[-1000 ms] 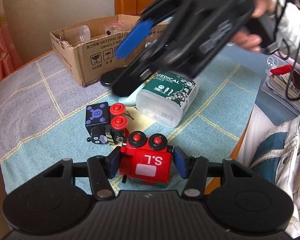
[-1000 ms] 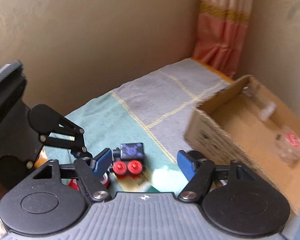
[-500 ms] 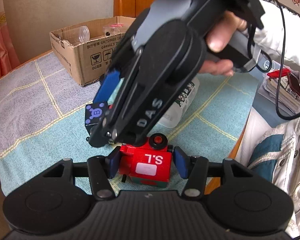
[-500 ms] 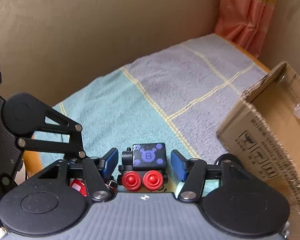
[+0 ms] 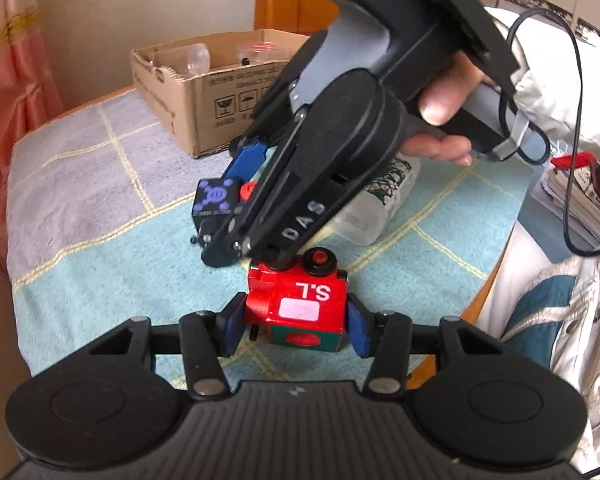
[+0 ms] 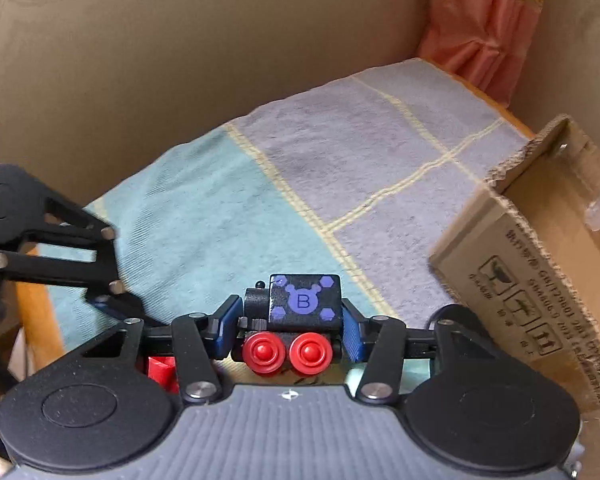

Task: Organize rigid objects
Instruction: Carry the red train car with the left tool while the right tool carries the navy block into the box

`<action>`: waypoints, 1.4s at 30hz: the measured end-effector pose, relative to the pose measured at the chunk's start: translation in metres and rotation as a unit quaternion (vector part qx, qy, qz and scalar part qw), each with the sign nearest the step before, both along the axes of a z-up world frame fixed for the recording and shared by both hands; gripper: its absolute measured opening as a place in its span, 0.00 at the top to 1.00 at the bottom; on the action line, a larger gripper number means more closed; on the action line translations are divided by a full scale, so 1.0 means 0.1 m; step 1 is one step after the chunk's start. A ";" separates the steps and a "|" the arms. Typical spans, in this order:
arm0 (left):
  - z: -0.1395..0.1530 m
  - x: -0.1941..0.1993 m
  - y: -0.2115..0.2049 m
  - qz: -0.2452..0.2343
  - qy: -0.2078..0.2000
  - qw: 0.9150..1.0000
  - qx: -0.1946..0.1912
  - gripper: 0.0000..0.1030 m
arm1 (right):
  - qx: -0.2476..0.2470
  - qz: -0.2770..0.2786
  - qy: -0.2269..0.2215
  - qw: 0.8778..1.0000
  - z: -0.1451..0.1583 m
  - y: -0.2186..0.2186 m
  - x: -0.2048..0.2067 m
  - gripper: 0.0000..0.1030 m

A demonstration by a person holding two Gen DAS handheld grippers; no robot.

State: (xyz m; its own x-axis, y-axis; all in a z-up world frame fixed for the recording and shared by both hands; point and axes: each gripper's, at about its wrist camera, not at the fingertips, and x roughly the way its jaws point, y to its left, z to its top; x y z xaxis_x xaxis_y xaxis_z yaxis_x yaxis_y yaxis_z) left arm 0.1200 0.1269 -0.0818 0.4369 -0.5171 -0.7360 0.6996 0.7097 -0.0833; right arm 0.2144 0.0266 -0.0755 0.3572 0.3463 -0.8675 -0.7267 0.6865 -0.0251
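Two wooden toy train cars sit on the checked cloth: one red block car lettered S.L (image 5: 298, 307) and one black block car with a purple B emblem (image 6: 303, 305). One open brown cardboard box (image 5: 204, 84) holds two clear plastic containers (image 5: 194, 55). One translucent plastic bottle with a green label (image 5: 374, 210) lies on its side. Two handheld black grippers with blue finger pads are in view, the left gripper (image 5: 296, 326) and the right gripper (image 6: 288, 330).
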 end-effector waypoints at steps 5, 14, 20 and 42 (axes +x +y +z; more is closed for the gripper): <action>0.00 -0.04 -0.02 0.003 -0.006 1.000 0.012 0.52 | 0.004 -0.022 0.003 1.000 0.03 -0.06 0.04 0.45; 0.08 -0.03 0.03 0.050 0.003 0.998 0.032 0.52 | 0.015 -0.014 -0.022 1.000 0.37 -0.23 -0.07 0.45; 0.27 -0.02 -0.04 0.053 -0.014 0.997 0.054 0.52 | 0.010 -0.014 -0.031 0.999 0.57 -0.45 -0.19 0.45; 1.22 1.51 -0.82 0.056 -0.091 0.994 0.036 0.52 | -0.002 -0.181 -0.107 0.978 1.25 -1.88 0.29 0.45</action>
State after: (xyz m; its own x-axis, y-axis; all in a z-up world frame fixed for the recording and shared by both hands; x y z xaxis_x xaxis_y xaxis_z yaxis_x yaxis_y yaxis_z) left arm 0.2711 0.0452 0.0401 0.6187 -0.4065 -0.6723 0.6144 0.7837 0.0916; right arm 0.2433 -0.1615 0.0490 0.6299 0.1605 -0.7599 -0.4132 0.8977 -0.1530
